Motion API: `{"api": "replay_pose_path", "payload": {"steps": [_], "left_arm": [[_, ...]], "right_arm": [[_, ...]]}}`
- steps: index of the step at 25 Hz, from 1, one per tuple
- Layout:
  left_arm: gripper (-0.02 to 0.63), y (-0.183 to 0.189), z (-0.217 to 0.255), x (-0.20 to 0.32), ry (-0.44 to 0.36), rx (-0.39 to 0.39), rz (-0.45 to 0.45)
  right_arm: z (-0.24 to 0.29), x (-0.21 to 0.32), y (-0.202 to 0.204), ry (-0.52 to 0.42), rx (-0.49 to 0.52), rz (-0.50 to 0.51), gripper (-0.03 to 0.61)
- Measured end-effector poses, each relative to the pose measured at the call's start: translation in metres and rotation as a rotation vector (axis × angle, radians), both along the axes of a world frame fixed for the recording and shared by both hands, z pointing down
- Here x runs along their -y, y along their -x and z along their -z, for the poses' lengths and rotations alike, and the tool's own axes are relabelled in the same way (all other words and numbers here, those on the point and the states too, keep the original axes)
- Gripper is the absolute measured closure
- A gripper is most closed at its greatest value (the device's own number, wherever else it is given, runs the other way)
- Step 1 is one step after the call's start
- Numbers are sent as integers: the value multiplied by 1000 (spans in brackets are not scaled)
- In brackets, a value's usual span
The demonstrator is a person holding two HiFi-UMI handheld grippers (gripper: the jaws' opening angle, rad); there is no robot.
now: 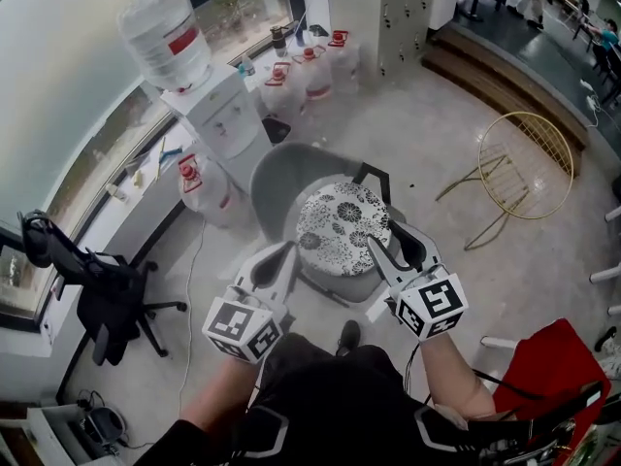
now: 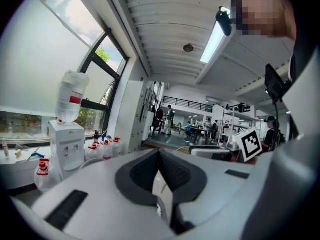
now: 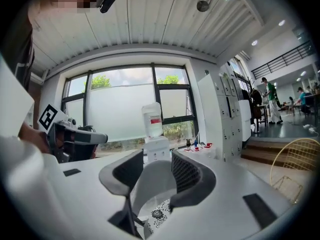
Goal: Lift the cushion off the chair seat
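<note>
A round cushion (image 1: 342, 226) with a black and white flower print lies on the seat of a grey tub chair (image 1: 281, 178). In the head view both grippers hover at its near edge. My left gripper (image 1: 284, 250) is at the cushion's left side, its jaws together with nothing between them (image 2: 159, 153). My right gripper (image 1: 383, 233) is at the cushion's right side and stands open (image 3: 157, 156). Through its gap I see the chair's grey back (image 3: 155, 184) and a patch of the cushion (image 3: 159, 215) below. Neither gripper touches the cushion.
A water dispenser (image 1: 218, 105) with a big bottle (image 1: 165, 32) stands behind the chair, with several water bottles (image 1: 310, 71) on the floor. A gold wire chair (image 1: 529, 158) lies at right, a black office chair (image 1: 112, 299) at left, a red seat (image 1: 553, 367) near right.
</note>
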State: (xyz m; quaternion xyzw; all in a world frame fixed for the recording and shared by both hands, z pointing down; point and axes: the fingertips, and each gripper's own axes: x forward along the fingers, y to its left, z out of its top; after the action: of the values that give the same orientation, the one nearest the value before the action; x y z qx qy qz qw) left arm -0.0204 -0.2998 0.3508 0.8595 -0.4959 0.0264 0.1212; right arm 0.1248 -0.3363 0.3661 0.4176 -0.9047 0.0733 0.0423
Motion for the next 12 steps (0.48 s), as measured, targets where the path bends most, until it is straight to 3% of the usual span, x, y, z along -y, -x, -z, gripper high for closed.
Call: {"api": "replay_pose_path", "payload": {"steps": [12], "left_arm": [[606, 16, -63, 32, 127, 1, 19]], "right_arm": [[-119, 35, 46, 161, -153, 97, 359]]}}
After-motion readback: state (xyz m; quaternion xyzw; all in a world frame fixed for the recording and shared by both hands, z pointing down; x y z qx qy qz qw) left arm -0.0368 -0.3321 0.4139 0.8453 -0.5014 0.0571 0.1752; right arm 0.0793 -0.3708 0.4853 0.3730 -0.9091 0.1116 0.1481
